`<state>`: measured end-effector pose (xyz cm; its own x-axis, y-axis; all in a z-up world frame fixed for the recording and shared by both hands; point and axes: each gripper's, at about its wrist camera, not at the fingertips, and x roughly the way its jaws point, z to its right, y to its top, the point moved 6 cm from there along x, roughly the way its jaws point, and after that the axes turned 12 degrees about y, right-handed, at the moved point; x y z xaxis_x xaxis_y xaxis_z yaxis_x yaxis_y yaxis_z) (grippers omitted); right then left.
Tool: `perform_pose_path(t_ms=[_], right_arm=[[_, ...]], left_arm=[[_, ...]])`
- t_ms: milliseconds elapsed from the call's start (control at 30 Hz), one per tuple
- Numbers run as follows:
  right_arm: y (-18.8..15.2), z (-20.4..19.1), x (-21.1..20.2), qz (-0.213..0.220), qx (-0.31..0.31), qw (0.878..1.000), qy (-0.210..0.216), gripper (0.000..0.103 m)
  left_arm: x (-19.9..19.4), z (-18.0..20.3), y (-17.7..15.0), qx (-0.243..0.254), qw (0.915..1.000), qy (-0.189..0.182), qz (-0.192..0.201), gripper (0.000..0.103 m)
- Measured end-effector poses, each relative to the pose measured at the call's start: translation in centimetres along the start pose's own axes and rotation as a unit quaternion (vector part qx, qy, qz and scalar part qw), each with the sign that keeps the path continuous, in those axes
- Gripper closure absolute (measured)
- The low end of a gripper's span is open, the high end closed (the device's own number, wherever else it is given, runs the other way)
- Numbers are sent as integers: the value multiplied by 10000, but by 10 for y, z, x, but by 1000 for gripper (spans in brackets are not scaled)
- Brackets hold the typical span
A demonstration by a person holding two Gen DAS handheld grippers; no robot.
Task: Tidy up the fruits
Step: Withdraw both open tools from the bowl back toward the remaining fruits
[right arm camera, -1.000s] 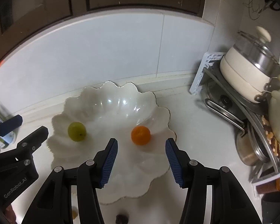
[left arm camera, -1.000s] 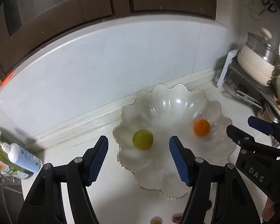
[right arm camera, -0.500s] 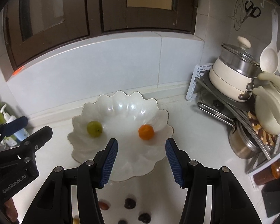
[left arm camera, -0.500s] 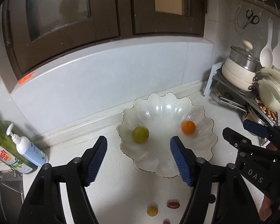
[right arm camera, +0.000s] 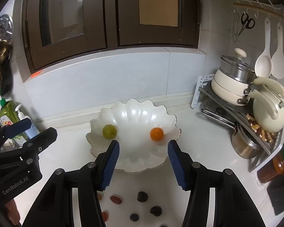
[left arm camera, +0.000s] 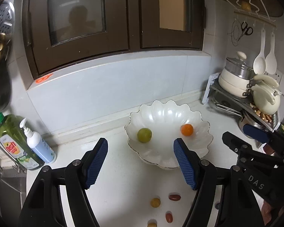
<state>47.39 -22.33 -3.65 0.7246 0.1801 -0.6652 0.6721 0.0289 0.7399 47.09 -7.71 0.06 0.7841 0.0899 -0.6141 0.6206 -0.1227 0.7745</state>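
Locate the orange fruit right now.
The orange fruit sits inside the white scalloped bowl, on its right side in both wrist views, apart from the green fruit.

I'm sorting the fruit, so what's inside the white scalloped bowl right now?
A green fruit and an orange fruit lie apart in the white bowl. Its near edge is covered by the right tool's fingers.

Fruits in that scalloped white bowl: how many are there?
2. A green fruit lies on the left side of the bowl, an orange fruit on the right, well apart. Nothing looks hidden inside.
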Motion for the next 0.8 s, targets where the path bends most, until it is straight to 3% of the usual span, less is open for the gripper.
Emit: perform_pose_path(t_ms=[633, 800], right_arm=[[-37, -22, -26, 144, -101, 9998, 101, 48], [-46, -25, -29, 158, -102, 9998, 119, 41]], left_arm=[[-44, -21, -37, -116, 9992, 246, 309, 32], [-44, -21, -50, -126, 9997, 147, 173, 31]])
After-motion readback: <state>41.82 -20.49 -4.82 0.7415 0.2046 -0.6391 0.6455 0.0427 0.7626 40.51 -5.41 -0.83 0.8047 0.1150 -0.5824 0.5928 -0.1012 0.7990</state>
